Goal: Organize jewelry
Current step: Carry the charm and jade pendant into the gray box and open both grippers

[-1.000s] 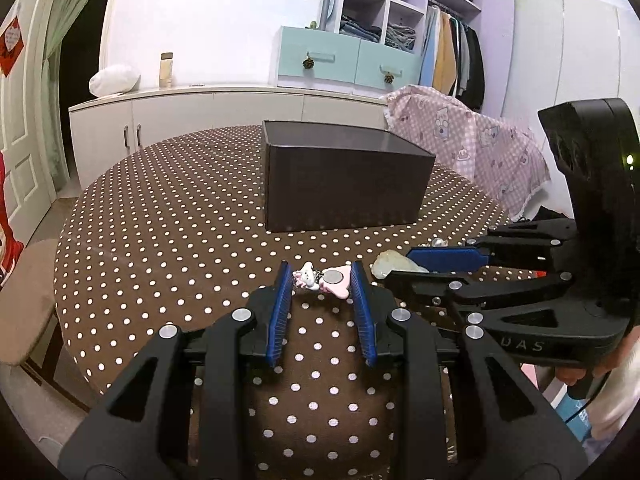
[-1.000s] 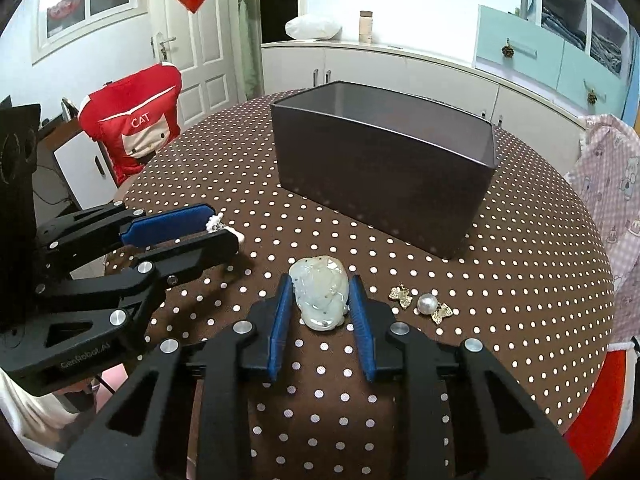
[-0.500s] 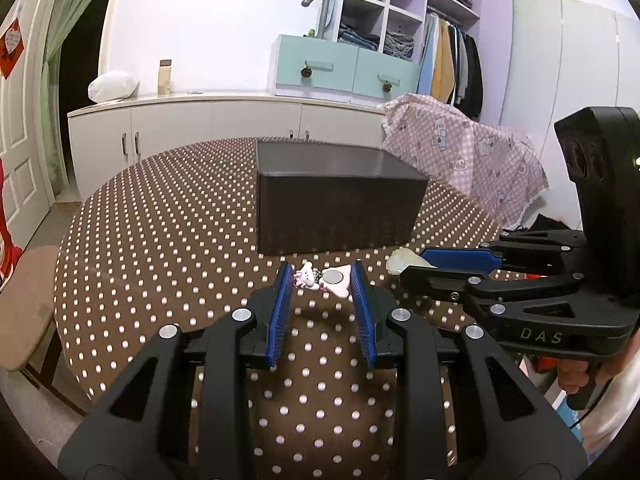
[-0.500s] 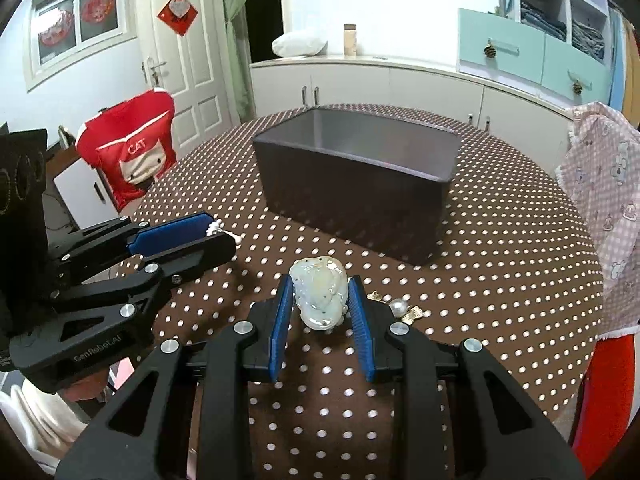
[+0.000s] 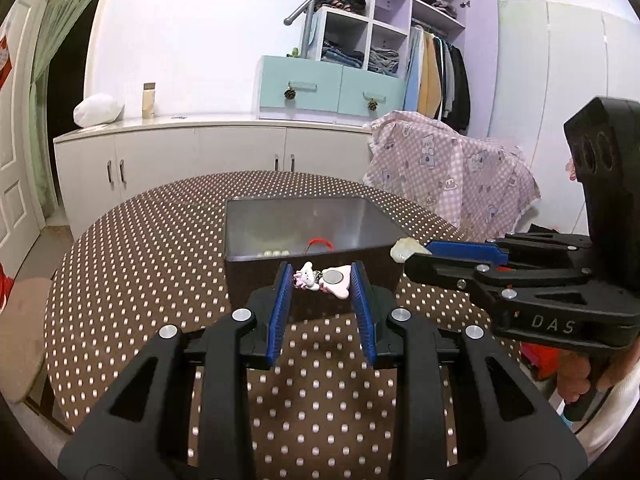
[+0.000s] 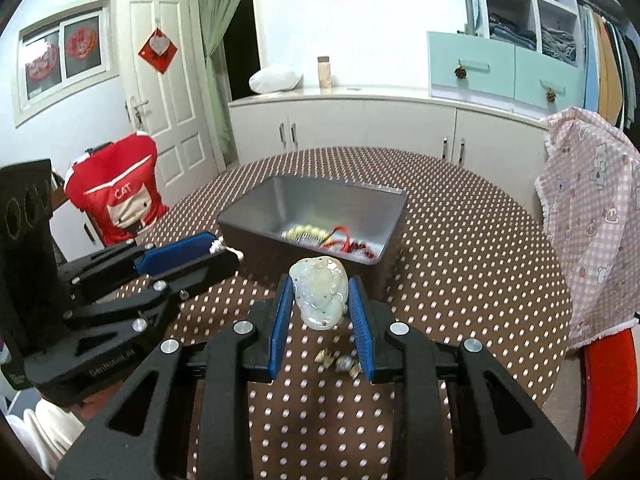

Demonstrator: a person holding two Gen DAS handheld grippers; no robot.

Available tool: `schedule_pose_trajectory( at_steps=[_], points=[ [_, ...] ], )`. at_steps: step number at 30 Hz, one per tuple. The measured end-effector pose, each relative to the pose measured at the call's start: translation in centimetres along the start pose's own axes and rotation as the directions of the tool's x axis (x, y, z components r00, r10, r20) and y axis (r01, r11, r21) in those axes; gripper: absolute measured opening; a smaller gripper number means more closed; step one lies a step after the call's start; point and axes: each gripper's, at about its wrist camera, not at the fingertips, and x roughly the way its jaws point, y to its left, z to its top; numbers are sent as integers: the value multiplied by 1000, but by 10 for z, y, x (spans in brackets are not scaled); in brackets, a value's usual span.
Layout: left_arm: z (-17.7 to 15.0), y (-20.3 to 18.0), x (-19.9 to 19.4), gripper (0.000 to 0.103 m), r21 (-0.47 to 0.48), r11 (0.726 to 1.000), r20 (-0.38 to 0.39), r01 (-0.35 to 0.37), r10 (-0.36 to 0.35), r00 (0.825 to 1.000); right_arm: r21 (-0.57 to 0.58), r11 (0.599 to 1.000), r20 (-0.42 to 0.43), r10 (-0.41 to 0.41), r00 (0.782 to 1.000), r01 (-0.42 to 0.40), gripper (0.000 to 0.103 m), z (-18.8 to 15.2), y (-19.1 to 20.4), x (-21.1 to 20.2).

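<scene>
I hold both pieces lifted just short of the dark box [image 6: 384,216] so they can drop in with the beads: my left gripper [image 5: 322,286] pinches the pink charm [image 5: 324,280], my right gripper [image 6: 320,300] clamps the pale jade pendant [image 6: 320,296], while the earrings [image 6: 338,362] wait on the dotted table [image 6: 460,280].

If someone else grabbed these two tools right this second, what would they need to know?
Left tool: shut on the pink charm, held above the table, short of the dark box.
Right tool: shut on the pale jade pendant, also raised near the box.
Done: beads and a red cord lie in the box.
Left: drop both pieces in, then fetch the pearl-and-gold earrings on the tablecloth.
</scene>
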Motion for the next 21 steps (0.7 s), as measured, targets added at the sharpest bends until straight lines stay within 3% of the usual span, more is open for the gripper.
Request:
schedule_pose_trajectory(
  at_steps=[7,13,17,21],
  points=[
    [16,2,11,30,-7,1000,26,1,-1,1000,55,998,80,-2,997,-3,26,14,-15,-4],
    [23,11,20,30,-59,997,-2,59,-59,998,47,999,66,-1,998,-2,26,20,-18,10],
    [29,14,22,30,-59,998,13,26,-26,1000,57,998,51,8,999,-11,26,22,-23,19],
    [33,15,35,30,-56,998,-41,9,-12,999,55,998,35,21,999,-23,27,25,-24,26]
  ],
)
